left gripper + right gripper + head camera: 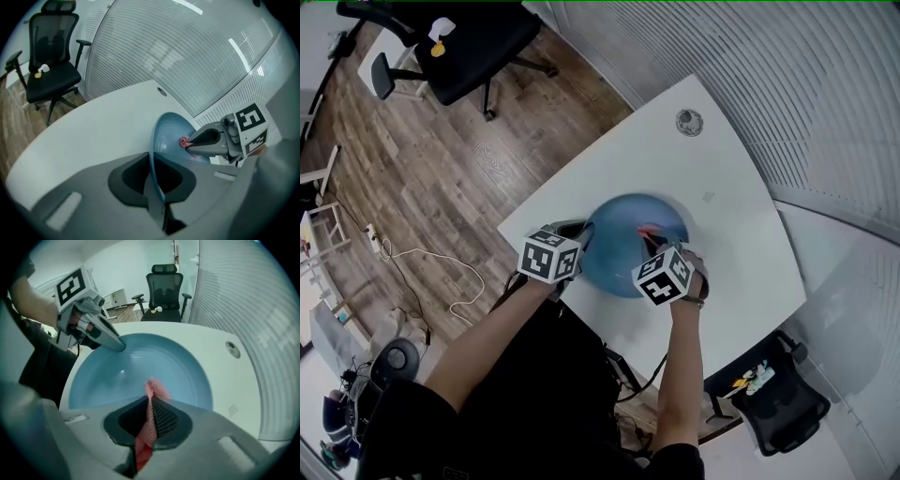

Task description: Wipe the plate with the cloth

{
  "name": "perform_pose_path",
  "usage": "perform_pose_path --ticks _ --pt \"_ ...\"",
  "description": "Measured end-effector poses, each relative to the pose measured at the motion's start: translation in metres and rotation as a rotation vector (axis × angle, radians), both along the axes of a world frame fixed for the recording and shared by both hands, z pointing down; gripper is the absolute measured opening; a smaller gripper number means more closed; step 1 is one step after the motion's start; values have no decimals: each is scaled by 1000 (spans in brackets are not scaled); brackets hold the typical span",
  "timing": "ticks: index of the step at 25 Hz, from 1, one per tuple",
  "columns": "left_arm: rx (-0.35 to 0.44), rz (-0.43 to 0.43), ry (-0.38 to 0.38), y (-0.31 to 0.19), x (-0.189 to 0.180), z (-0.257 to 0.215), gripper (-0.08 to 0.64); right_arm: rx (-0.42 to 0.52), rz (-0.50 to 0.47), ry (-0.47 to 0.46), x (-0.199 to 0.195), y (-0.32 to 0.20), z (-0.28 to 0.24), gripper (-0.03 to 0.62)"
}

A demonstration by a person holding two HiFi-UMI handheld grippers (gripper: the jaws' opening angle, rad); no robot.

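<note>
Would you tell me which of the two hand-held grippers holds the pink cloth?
The right hand-held gripper: its jaws pinch the pink cloth over the blue plate, while the left hand-held gripper clamps the plate's rim.

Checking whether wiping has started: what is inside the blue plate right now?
Only the pink cloth, pinched in the right tongs, its tip on the blue plate. The left tongs clamp the rim. The patch beneath the cloth is covered.
</note>
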State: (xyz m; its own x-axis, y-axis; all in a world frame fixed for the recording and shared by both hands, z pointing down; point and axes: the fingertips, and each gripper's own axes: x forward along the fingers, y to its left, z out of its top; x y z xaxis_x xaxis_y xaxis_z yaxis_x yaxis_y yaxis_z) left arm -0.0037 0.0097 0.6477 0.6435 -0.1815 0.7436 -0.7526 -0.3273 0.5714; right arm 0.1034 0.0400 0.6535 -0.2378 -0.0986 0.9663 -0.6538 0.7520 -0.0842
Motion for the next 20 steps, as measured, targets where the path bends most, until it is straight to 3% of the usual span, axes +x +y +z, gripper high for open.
perform_pose_path --ticks 9,20 --pt "-3 -2 9 0 -1 0 15 102 -4 46 5 -54 1 21" --pt "7 -23 11 1 0 -1 15 187 9 106 17 -48 2 21"
